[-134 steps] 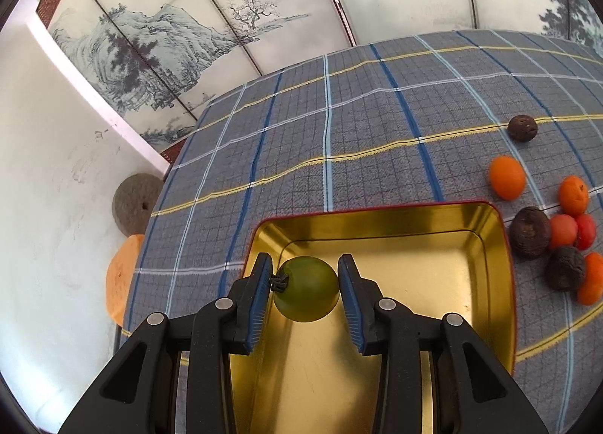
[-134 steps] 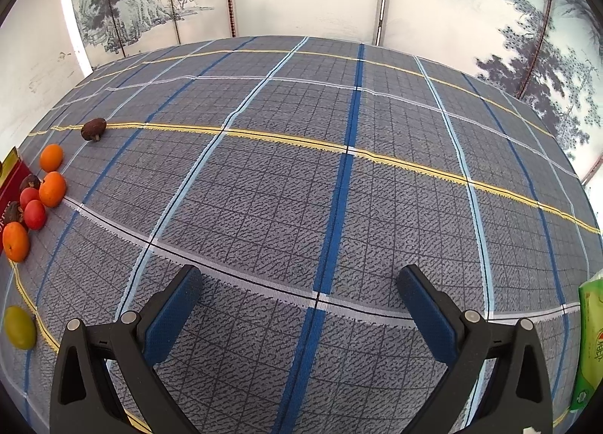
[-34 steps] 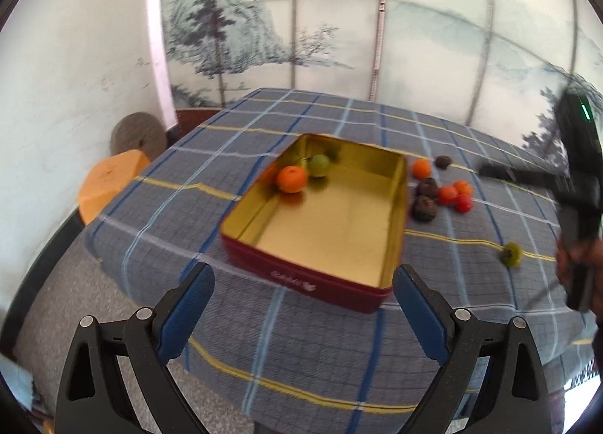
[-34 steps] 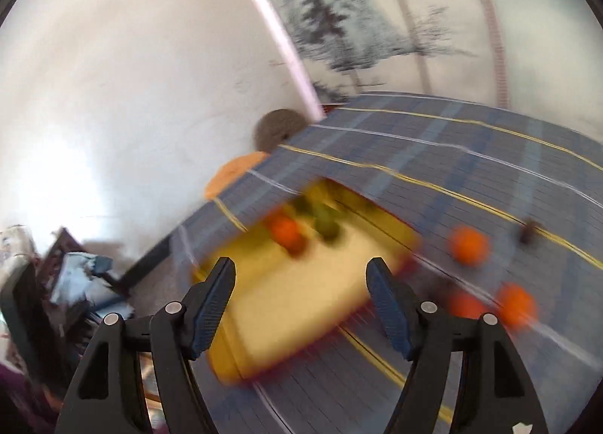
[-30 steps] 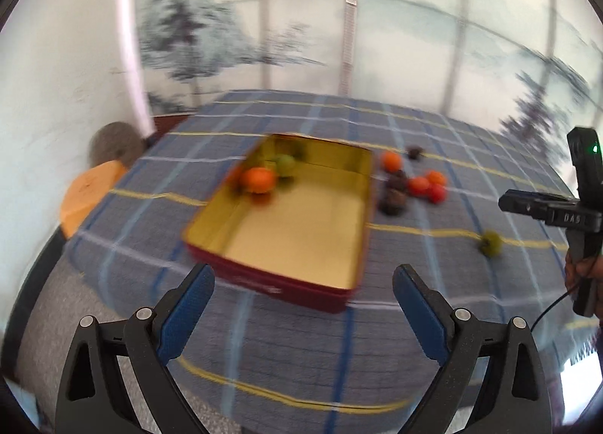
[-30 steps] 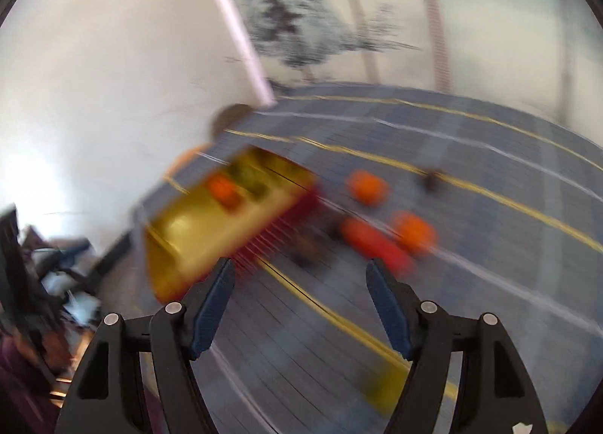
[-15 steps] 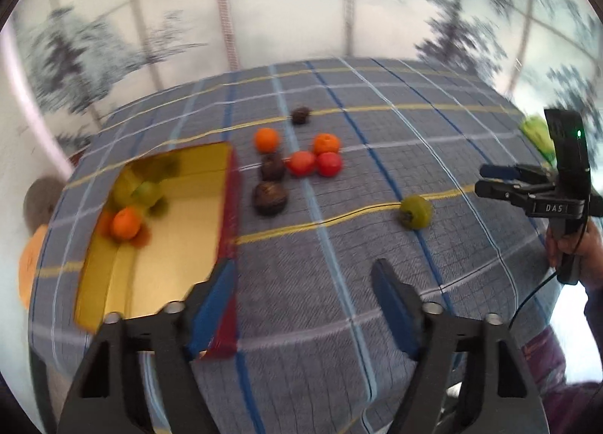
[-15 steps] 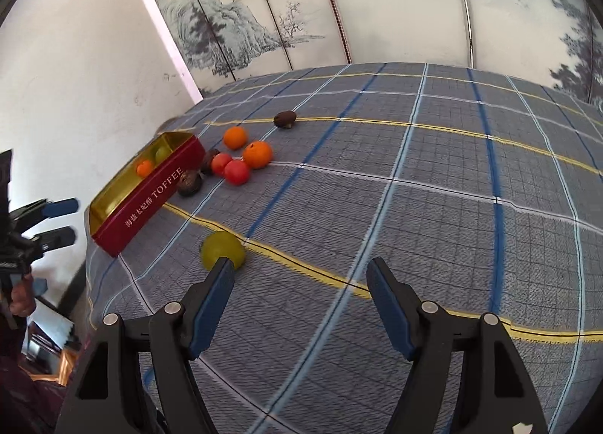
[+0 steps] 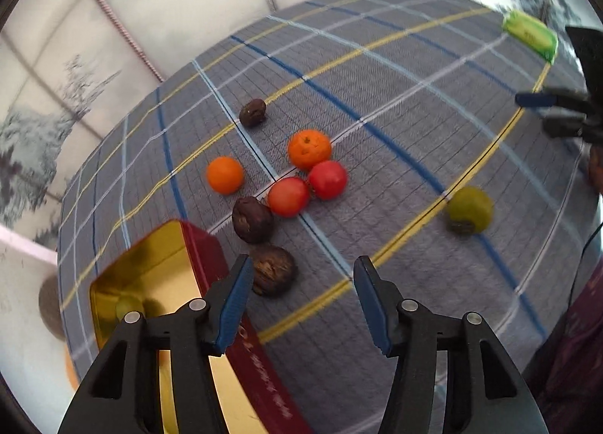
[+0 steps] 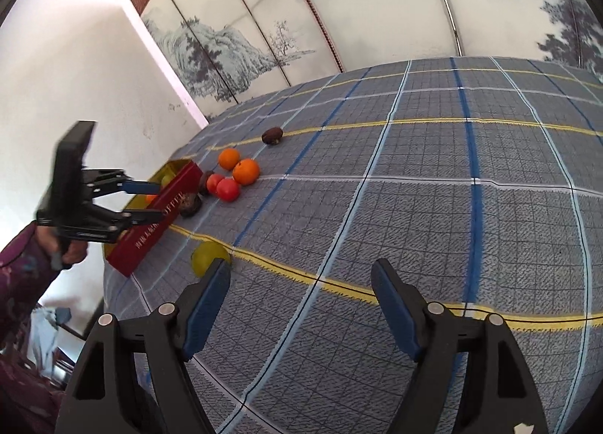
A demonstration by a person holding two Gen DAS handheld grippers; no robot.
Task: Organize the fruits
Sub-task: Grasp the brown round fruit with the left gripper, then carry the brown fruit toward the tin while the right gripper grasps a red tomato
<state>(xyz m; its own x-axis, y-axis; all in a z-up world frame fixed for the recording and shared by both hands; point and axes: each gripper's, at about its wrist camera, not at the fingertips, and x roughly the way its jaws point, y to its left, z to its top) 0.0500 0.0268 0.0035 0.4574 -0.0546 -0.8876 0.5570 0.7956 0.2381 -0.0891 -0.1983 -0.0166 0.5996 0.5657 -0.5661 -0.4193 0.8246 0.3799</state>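
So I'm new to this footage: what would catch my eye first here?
Probably the cluster of orange, red and dark brown fruits lying on the plaid tablecloth beside the red and gold tin. A lone green fruit sits apart on a yellow stripe. The left gripper, empty, is closing just over the nearest brown fruit.

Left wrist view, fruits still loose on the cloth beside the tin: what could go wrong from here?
The left hand-held gripper is closing with nothing between its pads; the nearest dark fruit sits just beside its left finger, against the tin, so it may get nudged rather than gripped. The two red fruits touch each other and the orange; picking one could roll the others. The green fruit lies near the table edge and could roll off.
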